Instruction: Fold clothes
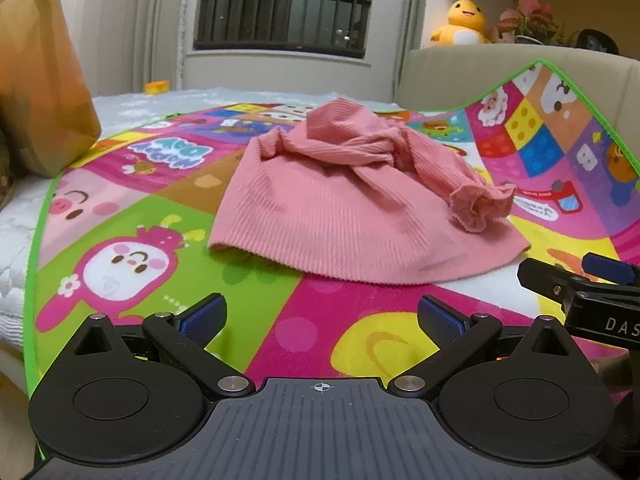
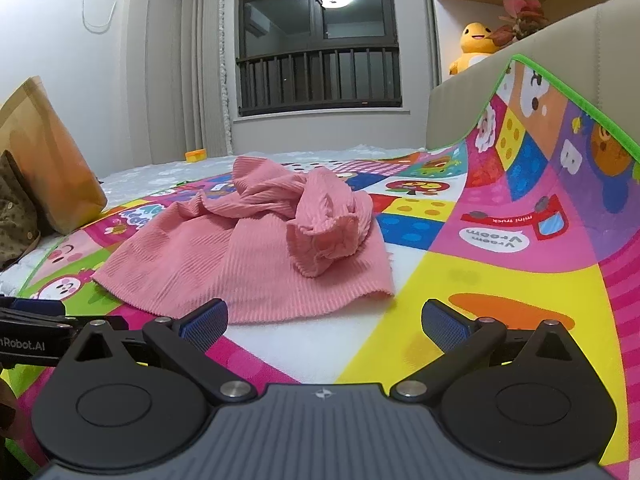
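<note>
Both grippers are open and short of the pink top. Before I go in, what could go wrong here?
1. The pink top lies bunched, with a ruffled sleeve twisted over the body; grabbing the heap could catch several layers and fold the tangle in.
2. The hem lies flat on the play mat, so a low pinch may catch the mat too.
3. The left gripper and right gripper sit close side by side and might collide.
</note>
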`<state>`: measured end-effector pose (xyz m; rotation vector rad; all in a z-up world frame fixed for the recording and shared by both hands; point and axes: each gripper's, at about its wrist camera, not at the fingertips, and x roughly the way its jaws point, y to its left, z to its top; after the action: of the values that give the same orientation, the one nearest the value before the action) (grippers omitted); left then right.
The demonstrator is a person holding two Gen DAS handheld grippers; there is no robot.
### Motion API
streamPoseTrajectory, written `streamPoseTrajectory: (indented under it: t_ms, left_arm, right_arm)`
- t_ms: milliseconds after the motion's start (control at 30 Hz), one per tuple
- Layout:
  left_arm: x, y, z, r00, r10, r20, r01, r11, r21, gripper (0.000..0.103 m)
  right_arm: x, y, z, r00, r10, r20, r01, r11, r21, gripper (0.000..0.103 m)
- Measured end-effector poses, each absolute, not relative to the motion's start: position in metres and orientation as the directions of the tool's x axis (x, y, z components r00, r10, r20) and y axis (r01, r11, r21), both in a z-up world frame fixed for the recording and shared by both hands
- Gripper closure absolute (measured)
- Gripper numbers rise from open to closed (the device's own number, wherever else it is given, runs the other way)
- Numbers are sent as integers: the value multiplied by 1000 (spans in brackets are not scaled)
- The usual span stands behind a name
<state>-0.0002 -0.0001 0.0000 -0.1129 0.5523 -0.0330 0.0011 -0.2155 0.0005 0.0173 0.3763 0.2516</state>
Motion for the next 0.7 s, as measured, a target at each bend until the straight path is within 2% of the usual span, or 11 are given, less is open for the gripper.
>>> streamPoseTrajectory:
  t_ms: [700]
  left_arm:
    - [-1,0,0,852,-67,-519,7,993,-116,0]
  right_arm:
    - [3,-207,1,891,249,-381,-251,967,46,0]
